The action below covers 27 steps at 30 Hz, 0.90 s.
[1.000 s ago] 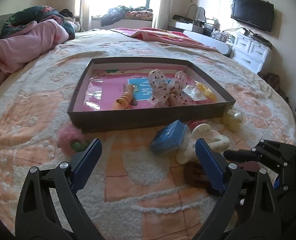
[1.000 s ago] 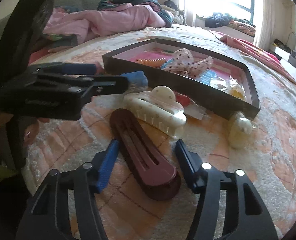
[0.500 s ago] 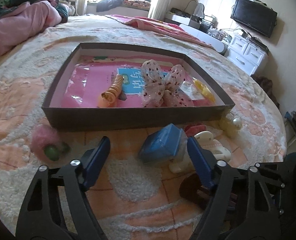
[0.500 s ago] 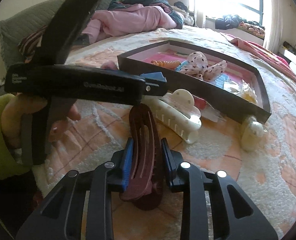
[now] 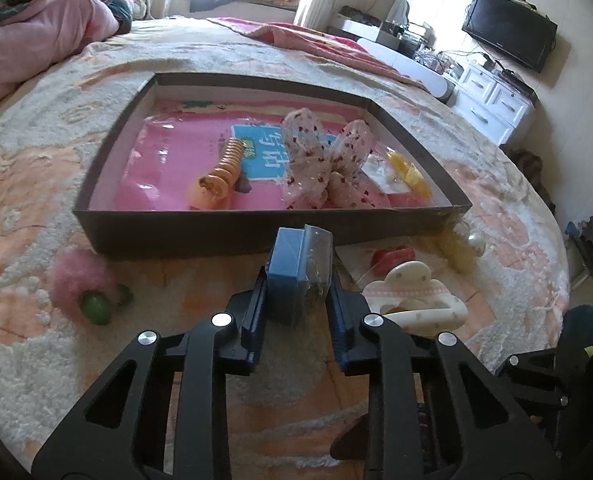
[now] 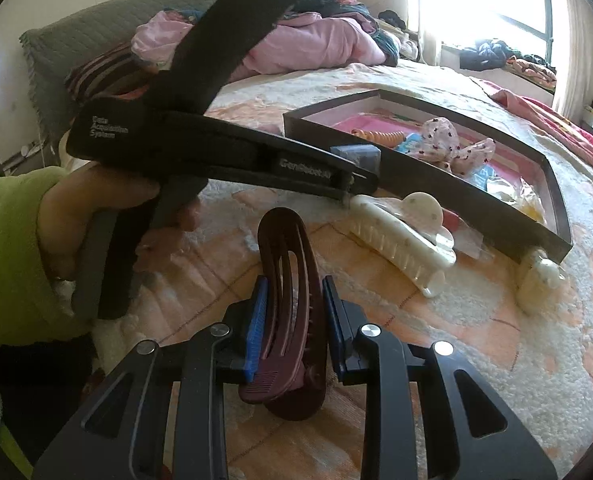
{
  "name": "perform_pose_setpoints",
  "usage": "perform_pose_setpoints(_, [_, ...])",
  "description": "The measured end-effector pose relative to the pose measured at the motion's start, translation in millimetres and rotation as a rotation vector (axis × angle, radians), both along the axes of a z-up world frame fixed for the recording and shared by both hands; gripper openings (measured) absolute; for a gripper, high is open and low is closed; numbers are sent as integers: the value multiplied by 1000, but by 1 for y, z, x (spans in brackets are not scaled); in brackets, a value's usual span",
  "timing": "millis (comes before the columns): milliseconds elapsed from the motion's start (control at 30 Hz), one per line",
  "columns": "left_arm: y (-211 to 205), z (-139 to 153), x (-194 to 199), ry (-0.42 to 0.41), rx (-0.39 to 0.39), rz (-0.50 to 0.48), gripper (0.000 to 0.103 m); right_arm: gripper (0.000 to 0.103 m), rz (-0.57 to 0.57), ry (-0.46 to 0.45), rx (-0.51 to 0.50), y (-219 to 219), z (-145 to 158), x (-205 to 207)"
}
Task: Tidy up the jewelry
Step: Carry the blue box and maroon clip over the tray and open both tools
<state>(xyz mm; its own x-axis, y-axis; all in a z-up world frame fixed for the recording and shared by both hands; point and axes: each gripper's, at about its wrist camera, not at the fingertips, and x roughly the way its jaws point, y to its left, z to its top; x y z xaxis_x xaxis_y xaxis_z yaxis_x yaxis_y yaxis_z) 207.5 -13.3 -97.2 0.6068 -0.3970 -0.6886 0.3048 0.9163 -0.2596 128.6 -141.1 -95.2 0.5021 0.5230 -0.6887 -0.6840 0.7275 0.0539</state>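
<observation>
My left gripper (image 5: 296, 300) is shut on a small blue box (image 5: 292, 260) with a clear plastic cover, held just in front of the dark tray (image 5: 176, 232). The tray holds an orange spiral hair tie (image 5: 220, 172), a dotted fabric bow (image 5: 324, 160) and a yellow item in a bag (image 5: 408, 172). My right gripper (image 6: 292, 312) is shut on a maroon hair clip (image 6: 288, 280) and holds it above the bedspread. The left gripper with the blue box (image 6: 356, 156) crosses the right wrist view. A cream claw clip (image 6: 400, 236) lies on the bed by the tray.
A pink fluffy hair tie with green beads (image 5: 84, 284) lies left of the tray front. A pale yellow clip (image 5: 460, 248) and a red item (image 5: 392, 258) lie at the tray's right corner. Pink bedding (image 5: 36, 40) lies at the far left. A TV (image 5: 508, 36) and white drawers stand right.
My left gripper has moved forward and closed on the blue box. My right gripper closed on the maroon clip and lifted it off the bedspread.
</observation>
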Motion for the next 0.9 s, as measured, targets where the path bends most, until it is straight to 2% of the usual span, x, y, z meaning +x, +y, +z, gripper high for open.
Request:
perform_pose_setpoints(400, [33,26,-16,-67,5,90,18,26,0,-17,45,-2,10,2])
perform_pose_setpoints(667, [51,34,-22,-87,-1,146,18,26,-52,-35,91,-12,22,10])
perform_pose_setpoints(900, [51,42,-21,-107,-10,152,18,26,-110,-45,133,-26,33,24])
